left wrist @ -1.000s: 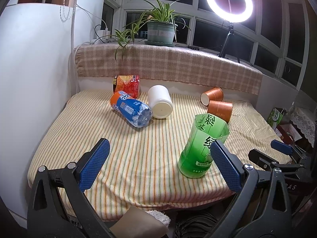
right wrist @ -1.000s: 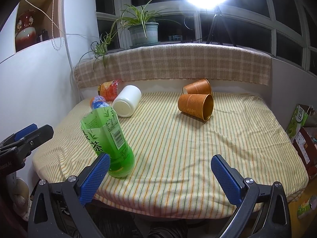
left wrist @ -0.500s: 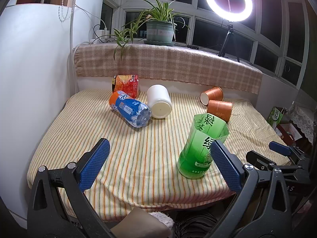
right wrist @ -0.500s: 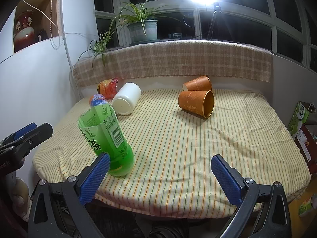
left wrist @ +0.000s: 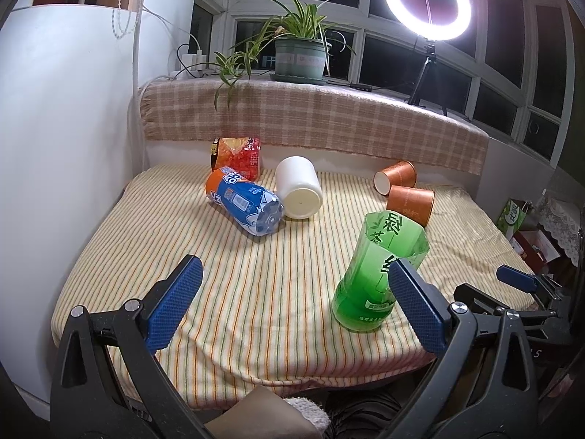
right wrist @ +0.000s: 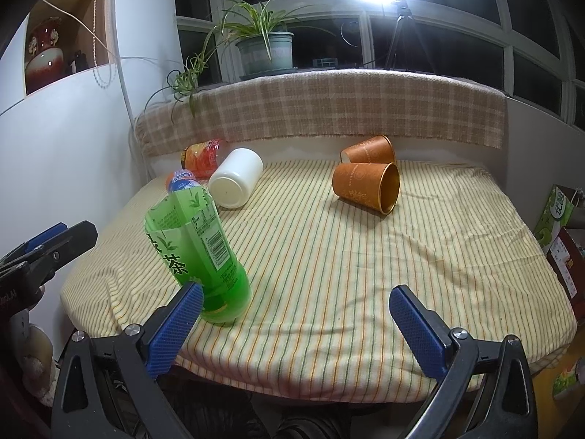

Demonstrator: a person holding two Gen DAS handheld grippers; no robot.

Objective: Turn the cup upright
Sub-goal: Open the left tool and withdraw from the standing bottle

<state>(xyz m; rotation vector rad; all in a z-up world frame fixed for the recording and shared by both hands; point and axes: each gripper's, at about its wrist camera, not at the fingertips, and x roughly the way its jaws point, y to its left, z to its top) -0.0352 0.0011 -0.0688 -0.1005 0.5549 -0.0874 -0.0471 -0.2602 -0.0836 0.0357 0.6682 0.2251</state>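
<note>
A cut green bottle cup [left wrist: 380, 270] [right wrist: 199, 245] stands upright near the front edge of the striped cloth. Two orange paper cups lie on their sides at the back right, the nearer one [left wrist: 411, 205] [right wrist: 367, 186] in front of the farther one [left wrist: 395, 182] [right wrist: 367, 150]. A white cup [left wrist: 298, 192] [right wrist: 236, 183] lies on its side at the back left. My left gripper [left wrist: 292, 301] is open over the front of the cloth with nothing between its fingers. My right gripper [right wrist: 296, 325] is open too, just right of the green cup.
A blue and orange bottle cup [left wrist: 243, 205] and a red snack pack [left wrist: 237, 157] lie at the back left. A checked cloth ledge [left wrist: 314, 120] with a potted plant [left wrist: 299, 55] backs the table. A white wall [left wrist: 65, 128] stands left. Boxes [right wrist: 555, 226] sit beyond the right edge.
Both grippers have drifted very slightly; the objects on the cloth have not moved.
</note>
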